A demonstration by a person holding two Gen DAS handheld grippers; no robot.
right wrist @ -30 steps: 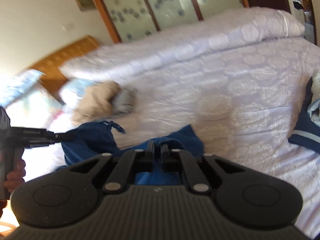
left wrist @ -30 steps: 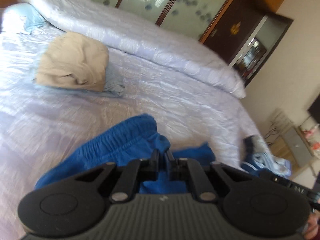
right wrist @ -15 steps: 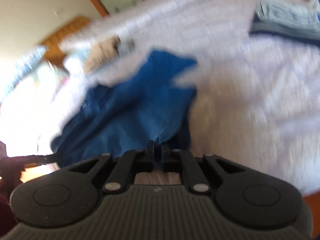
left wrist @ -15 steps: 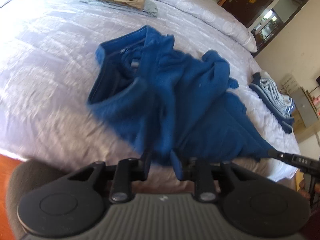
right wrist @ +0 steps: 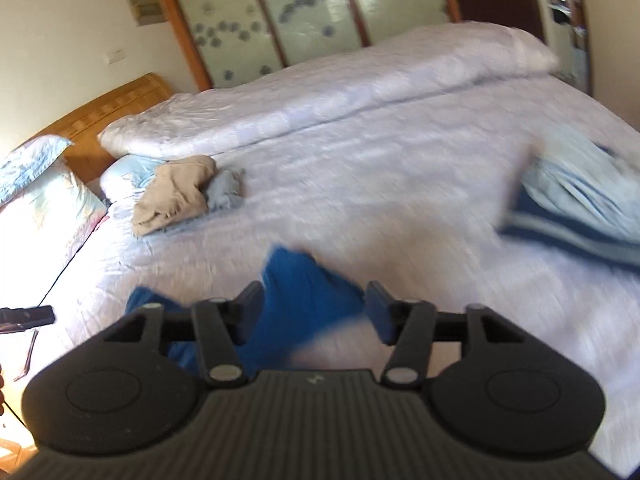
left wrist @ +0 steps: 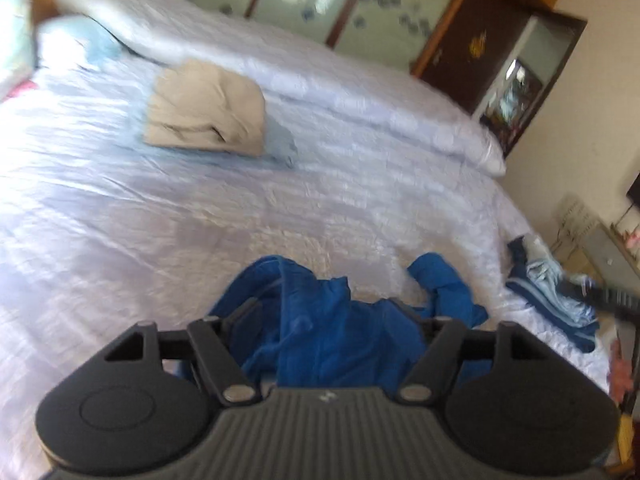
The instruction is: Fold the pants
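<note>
Blue pants (left wrist: 320,332): lying crumpled at the near edge of the bed (left wrist: 200,220), folding barely begun. Left tool (left wrist: 332,320) and right tool (right wrist: 316,308): jaws just been opening, now standing spread, cloth lying loose between them, unpinched. Smoothing and every fold remaining, by my judgement.

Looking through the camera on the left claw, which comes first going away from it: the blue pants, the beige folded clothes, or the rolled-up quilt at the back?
1. Blue pants: bunched on the bed, right between the fingers of the open left claw.
2. Beige folded clothes: farther up the bed, to the left.
3. Rolled-up quilt: along the bed's far edge, before the glass-fronted wardrobe.
</note>
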